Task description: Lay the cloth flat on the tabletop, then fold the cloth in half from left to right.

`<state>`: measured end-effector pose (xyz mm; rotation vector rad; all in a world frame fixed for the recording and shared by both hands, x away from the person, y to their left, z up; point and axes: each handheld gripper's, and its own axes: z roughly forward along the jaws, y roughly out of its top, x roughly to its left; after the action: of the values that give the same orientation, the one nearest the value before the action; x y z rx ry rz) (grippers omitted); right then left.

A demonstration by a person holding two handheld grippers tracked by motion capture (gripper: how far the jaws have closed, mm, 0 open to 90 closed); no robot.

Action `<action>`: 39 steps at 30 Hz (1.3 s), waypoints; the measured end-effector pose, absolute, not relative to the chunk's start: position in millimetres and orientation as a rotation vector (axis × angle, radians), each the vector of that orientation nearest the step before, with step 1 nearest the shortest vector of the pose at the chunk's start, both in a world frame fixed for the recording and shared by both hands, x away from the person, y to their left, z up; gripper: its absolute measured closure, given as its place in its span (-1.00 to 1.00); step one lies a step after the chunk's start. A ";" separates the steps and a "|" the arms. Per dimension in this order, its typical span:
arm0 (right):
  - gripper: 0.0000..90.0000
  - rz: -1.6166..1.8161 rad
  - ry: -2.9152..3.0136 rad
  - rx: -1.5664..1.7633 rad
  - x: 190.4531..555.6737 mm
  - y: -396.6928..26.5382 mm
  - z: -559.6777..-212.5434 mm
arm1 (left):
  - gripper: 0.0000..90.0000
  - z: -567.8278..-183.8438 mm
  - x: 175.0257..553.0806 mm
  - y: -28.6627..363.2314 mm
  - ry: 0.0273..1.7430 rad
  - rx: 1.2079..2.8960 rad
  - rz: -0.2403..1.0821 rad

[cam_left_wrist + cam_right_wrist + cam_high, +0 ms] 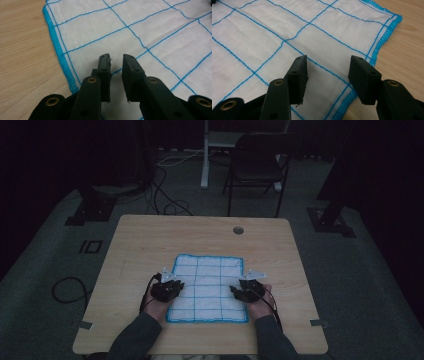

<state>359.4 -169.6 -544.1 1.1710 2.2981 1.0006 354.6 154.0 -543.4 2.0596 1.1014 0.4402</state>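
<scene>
Black jaws of the left gripper (115,58) stand a narrow gap apart over the cloth (209,287), gripping nothing; its blue hem runs past at 9 o'clock. Those of the right gripper (328,61) gape wide, also empty, with the hem at 3 o'clock. Spread flat on the table (145,240), towards its near edge, the cloth looks thin, soft and light; it should bunch easily, so I would pinch it at the hemmed side edges.
</scene>
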 end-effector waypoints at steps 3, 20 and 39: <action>0.06 0.989 2.311 1.185 357.7 -168.9 -542.8 | 0.67 -543.0 354.4 153.5 1.104 2.062 0.437; -0.13 0.995 2.335 1.147 352.1 -172.2 -543.6 | 0.36 -532.4 351.0 172.4 1.138 1.988 0.436; -0.15 1.002 2.320 1.151 353.0 -173.5 -544.8 | 0.24 -542.1 356.0 170.6 1.271 1.987 0.481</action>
<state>353.0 -173.5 -544.8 1.1506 2.3196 1.0021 356.0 170.6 -542.1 1.9868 1.2707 0.4810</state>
